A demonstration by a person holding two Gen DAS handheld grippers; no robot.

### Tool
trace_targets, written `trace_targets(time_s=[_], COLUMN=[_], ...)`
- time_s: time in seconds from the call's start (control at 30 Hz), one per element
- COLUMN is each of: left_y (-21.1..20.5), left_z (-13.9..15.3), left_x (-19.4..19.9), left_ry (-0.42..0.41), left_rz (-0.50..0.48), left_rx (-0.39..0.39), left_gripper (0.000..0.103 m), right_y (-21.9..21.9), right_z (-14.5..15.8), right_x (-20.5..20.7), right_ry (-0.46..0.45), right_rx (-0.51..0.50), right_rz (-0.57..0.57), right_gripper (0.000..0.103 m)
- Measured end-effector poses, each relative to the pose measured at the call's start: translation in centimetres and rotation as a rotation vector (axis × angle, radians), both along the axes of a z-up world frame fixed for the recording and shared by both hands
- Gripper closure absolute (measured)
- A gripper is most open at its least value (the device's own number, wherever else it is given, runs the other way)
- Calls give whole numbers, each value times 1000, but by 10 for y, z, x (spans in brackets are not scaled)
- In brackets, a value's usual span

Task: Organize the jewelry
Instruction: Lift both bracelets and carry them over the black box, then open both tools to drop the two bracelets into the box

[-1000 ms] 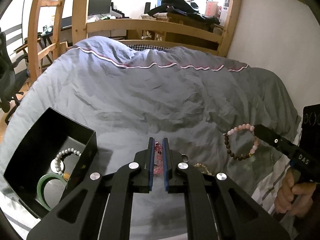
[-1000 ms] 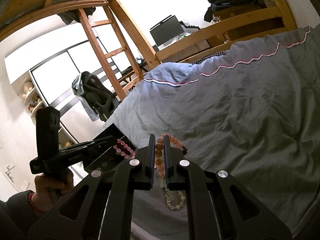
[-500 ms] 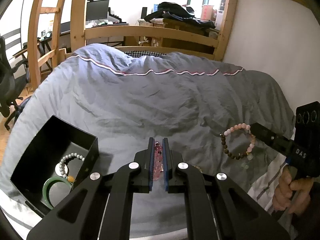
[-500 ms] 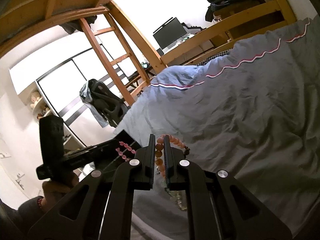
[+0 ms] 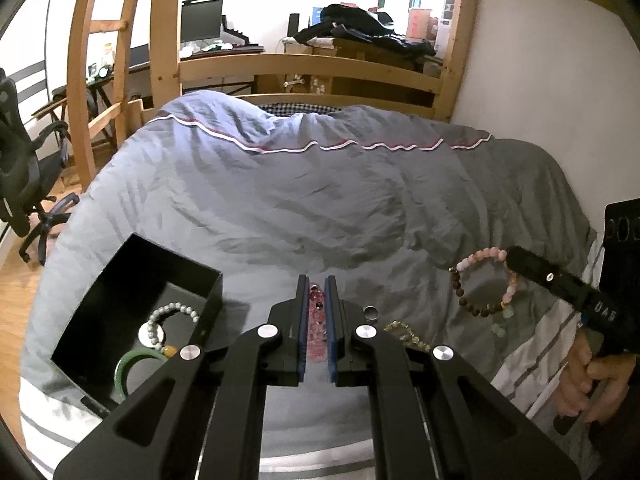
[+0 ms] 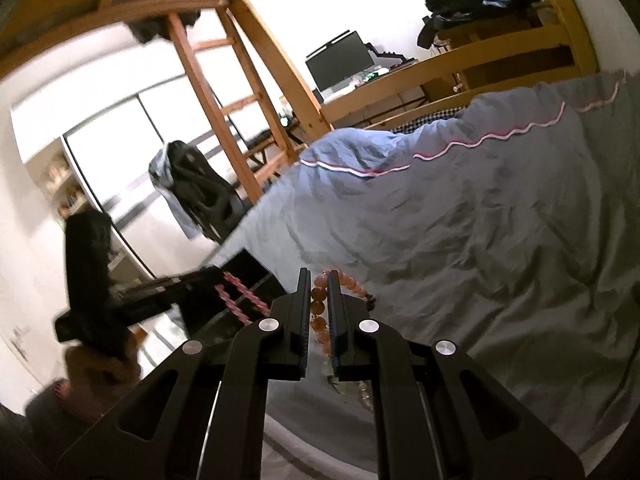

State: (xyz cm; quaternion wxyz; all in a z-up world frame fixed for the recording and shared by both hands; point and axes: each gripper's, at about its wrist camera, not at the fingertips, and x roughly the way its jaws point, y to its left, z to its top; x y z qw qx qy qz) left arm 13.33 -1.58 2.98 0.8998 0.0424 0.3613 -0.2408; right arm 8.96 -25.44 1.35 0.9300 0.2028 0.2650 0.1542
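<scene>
A: Carrying two bracelets toward the black jewelry box [image 5: 120, 280] on the bed [image 5: 320, 200]. Left hand-held gripper [image 5: 316, 300] closing narrowly on a pink crystal bracelet [image 5: 316, 332], held above the duvet just right of the box. Right hand-held gripper [image 6: 319, 296] pinching a pink-and-brown beaded bracelet [image 5: 486, 280], dangling in the air well right of the box.

B: Already lying inside: a pearl bracelet [image 5: 170, 312] and a green jade bangle [image 5: 128, 368]. Still waiting on the duvet: a small ring [image 5: 371, 313] and a golden beaded piece [image 5: 404, 330].

A: Next, judging by this: swinging left over the box opening, lowering, then spreading the jaws.

B: Compared with a second ago: lifting higher, with more bed in view; right bracelet rising and drifting slightly right; right view now tilting and blurring.
</scene>
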Motion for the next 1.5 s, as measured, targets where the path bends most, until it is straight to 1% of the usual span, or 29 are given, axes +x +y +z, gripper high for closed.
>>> trace_targets(time_s=[0.1, 0.27, 0.47, 0.57, 0.67, 0.73, 0.97, 1.13, 1.2, 1.27, 1.33, 1.5], left_y=[7, 20, 38, 49, 60, 63, 83, 94, 100, 110, 117, 140], left_z=[5, 12, 21, 23, 23, 23, 21, 20, 19, 15, 11, 3], left_x=[-1, -1, -1, 1, 6, 8, 17, 21, 24, 29, 33, 43], left_ry=[-8, -21, -63, -86, -83, -91, -68, -70, -64, -45, -28, 35], left_rz=[14, 40, 91, 138, 176, 187, 235, 280, 312, 366, 400, 465], left_rx=[1, 0, 36, 69, 74, 87, 67, 90, 100, 116, 129, 122], left_gripper=[96, 96, 96, 96, 96, 96, 96, 96, 96, 96, 96, 96], right_y=[12, 33, 67, 86, 102, 113, 145, 162, 171, 177, 187, 210], right_z=[4, 15, 30, 35, 39, 41, 48, 53, 54, 54, 52, 41], right_x=[2, 6, 18, 25, 31, 36, 50, 64, 71, 75, 83, 100], right_ry=[8, 5, -6, -9, -13, -16, -33, -42, -44, -45, -44, -25], right_rx=[-67, -128, -203, -242, -263, -270, -275, -263, -256, -254, -244, -228], right_rz=[1, 22, 63, 80, 94, 109, 154, 178, 190, 201, 221, 259], right_gripper=[94, 94, 94, 94, 94, 94, 94, 94, 94, 94, 94, 94])
